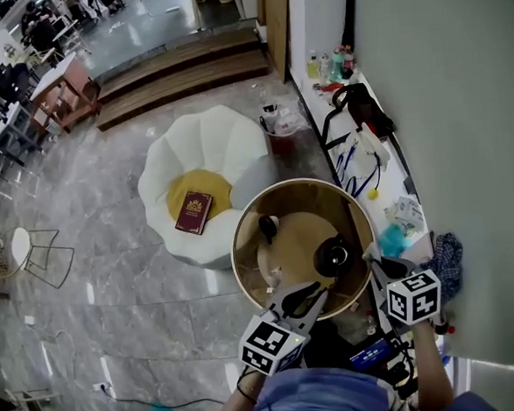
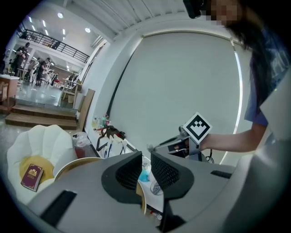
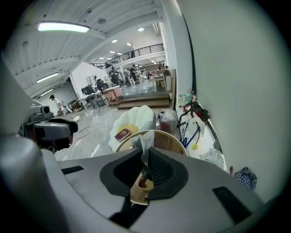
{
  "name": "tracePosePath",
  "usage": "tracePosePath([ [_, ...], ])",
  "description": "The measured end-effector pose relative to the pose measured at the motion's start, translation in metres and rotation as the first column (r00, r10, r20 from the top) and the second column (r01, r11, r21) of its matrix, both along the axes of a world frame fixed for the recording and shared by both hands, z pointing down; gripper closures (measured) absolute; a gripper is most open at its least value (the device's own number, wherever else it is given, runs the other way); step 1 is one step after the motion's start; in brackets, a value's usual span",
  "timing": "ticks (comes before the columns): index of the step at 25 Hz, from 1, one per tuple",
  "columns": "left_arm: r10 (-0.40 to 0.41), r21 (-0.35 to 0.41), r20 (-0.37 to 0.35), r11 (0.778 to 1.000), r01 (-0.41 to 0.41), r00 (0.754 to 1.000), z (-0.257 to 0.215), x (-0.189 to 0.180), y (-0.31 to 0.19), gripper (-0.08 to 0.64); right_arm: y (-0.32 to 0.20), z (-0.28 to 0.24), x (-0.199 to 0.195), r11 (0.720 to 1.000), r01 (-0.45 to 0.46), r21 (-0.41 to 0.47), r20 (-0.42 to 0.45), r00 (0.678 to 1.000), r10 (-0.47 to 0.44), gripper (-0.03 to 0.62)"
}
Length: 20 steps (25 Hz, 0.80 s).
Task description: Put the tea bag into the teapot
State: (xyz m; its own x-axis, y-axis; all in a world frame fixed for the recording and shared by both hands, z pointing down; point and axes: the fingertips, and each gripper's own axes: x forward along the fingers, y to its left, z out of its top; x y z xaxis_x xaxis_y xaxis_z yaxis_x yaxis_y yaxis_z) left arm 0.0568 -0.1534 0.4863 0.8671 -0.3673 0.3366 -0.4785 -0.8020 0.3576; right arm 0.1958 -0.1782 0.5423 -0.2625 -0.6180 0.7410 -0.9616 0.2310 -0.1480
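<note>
Currently we hold the tea bag (image 3: 146,141) in the right claw (image 3: 145,152); left claw (image 2: 146,157) narrow, empty; drop into teapot (image 1: 334,257) remains.

The round tabletop (image 1: 298,232) is seen from high overhead, steeply downward, with the floor around it taken in. From the left claw (image 2: 145,157) the scene is viewed nearly level, toward the grey wall (image 2: 182,82). From the right claw (image 3: 146,152) it is viewed tilted down over the tabletop's near edge. The white armchair (image 1: 205,147) and the red book (image 1: 193,212) on it are shared by all three views.
</note>
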Motion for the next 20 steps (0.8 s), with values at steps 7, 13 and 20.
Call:
tracePosePath([
  [7, -0.012, -0.047, 0.053, 0.999, 0.014, 0.999, 0.029, 0.016, -0.013, 0.505, -0.032, 0.065, -0.003, 0.976, 0.191, -0.107, -0.011, 0.981, -0.193, 0.551],
  [13, -0.017, -0.074, 0.075, 0.997, 0.022, 0.997, 0.05, 0.028, -0.025, 0.506, -0.042, 0.13, -0.011, 0.929, 0.282, -0.24, 0.031, 0.959, -0.283, 0.551],
  [20, -0.04, -0.089, 0.084, 0.995, 0.047, 0.996, 0.062, 0.03, -0.039, 0.505, -0.042, 0.186, -0.013, 0.872, 0.319, -0.371, 0.016, 0.941, -0.338, 0.551],
])
